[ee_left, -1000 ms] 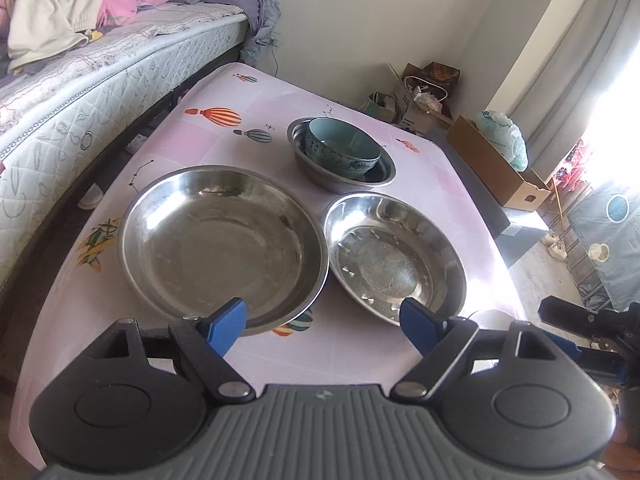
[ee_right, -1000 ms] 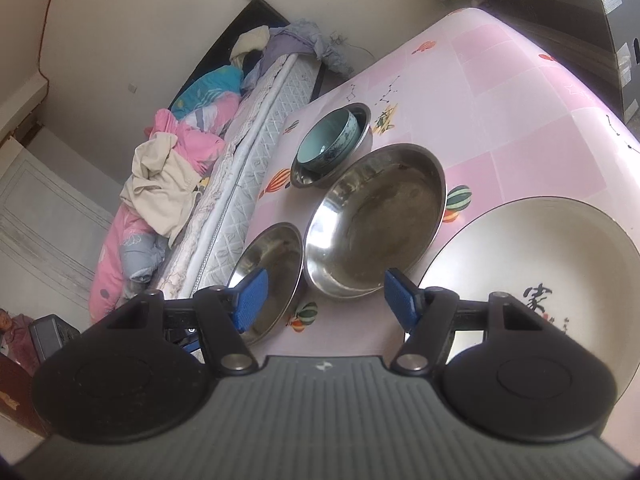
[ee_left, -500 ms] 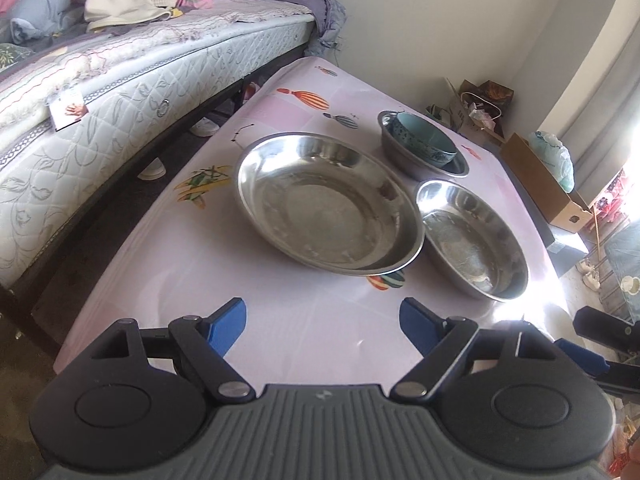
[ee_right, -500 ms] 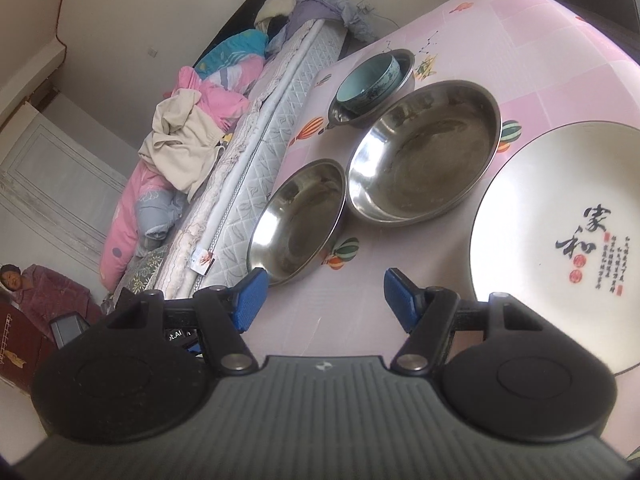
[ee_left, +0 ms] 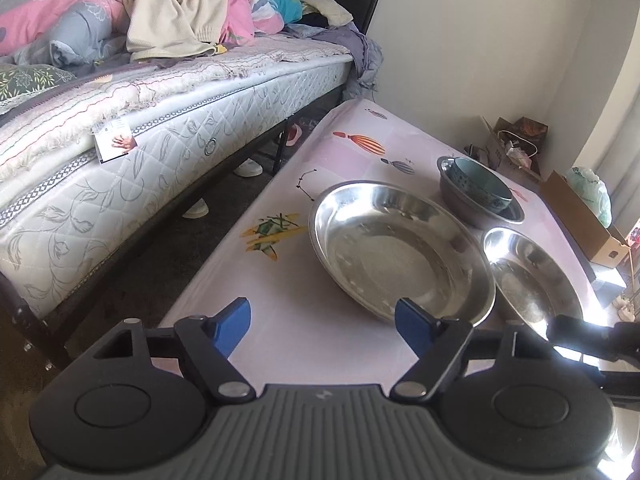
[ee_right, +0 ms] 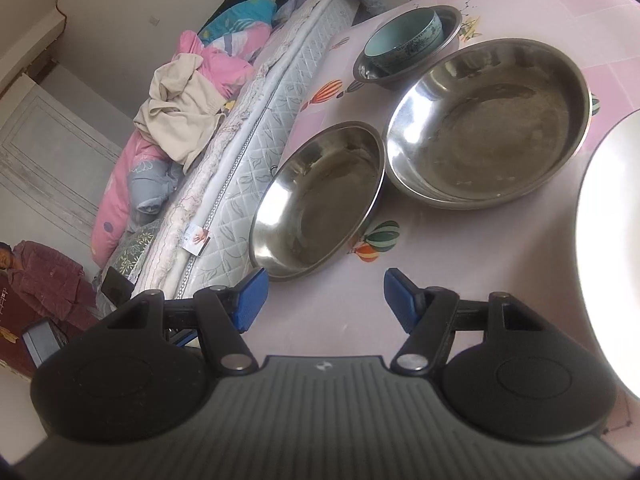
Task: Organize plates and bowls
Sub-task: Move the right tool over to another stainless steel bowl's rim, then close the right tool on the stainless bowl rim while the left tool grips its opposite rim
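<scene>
On the pink table [ee_left: 280,280] lie a large steel plate [ee_left: 400,252], a smaller steel plate [ee_left: 532,276] to its right, and a teal ceramic bowl [ee_left: 476,178] nested in a small steel bowl [ee_left: 480,208] behind them. In the right wrist view the large steel plate [ee_right: 488,120], the smaller steel plate [ee_right: 316,200], the teal bowl [ee_right: 404,40] and a white ceramic plate [ee_right: 612,240] at the right edge show. My left gripper [ee_left: 322,322] is open and empty, near the large plate's front rim. My right gripper [ee_right: 322,294] is open and empty, in front of the smaller steel plate.
A bed with a quilted mattress [ee_left: 140,152] and piled clothes [ee_left: 176,12] runs along the table's left side. Shoes [ee_left: 248,168] lie under it. A cardboard box [ee_left: 580,216] stands on the floor at the right. A person [ee_right: 36,280] sits at far left.
Both grippers have moved back and left from the dishes. The left view now takes in more of the bed; the white plate has slid to the right view's edge. The jaws stay open.
</scene>
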`<state>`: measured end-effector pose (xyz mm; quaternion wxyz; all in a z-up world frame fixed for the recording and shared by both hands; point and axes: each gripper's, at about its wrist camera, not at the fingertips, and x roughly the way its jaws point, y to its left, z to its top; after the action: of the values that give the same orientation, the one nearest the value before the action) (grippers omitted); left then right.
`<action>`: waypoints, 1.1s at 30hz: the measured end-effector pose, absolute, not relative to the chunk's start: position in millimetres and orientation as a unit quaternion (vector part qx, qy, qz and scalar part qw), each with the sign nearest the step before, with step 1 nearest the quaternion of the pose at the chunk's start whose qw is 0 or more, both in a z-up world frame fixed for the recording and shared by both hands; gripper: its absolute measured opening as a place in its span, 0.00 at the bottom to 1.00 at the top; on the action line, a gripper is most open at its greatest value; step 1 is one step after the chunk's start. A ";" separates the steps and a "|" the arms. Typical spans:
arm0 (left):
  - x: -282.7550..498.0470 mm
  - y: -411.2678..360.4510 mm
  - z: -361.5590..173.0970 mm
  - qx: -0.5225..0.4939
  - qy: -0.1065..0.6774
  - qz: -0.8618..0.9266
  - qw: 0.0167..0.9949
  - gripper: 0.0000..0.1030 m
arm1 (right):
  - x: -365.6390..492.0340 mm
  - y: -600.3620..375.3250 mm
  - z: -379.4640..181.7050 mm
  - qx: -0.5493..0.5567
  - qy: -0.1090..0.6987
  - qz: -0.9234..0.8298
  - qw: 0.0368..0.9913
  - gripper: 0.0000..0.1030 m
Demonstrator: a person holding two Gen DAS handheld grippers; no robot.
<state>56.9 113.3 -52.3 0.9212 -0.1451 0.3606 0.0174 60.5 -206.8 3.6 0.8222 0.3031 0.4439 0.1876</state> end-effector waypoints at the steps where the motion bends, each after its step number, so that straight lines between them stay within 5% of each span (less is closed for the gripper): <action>1: 62.2 115.1 -53.0 -0.145 0.360 0.017 0.921 0.75 | 66.4 -203.4 0.9 0.309 0.443 0.186 0.821 0.63; 12: 125.2 114.8 -73.8 -0.130 0.392 -0.004 0.911 0.55 | 114.3 -187.0 -42.9 0.340 0.441 0.125 0.821 0.46; 23: 148.8 114.3 -90.5 -0.153 0.423 -0.011 0.893 0.17 | 133.5 -174.7 -62.9 0.327 0.449 0.126 0.822 0.17; 33: 128.0 117.8 -85.0 -0.160 0.426 -0.015 0.890 0.16 | 126.8 -170.3 -54.9 0.304 0.461 0.139 0.822 0.18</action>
<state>128.0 117.8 -85.0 0.8905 -0.1602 0.4257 -0.0155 126.8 -170.3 -54.9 0.8223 0.3038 0.4607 0.1387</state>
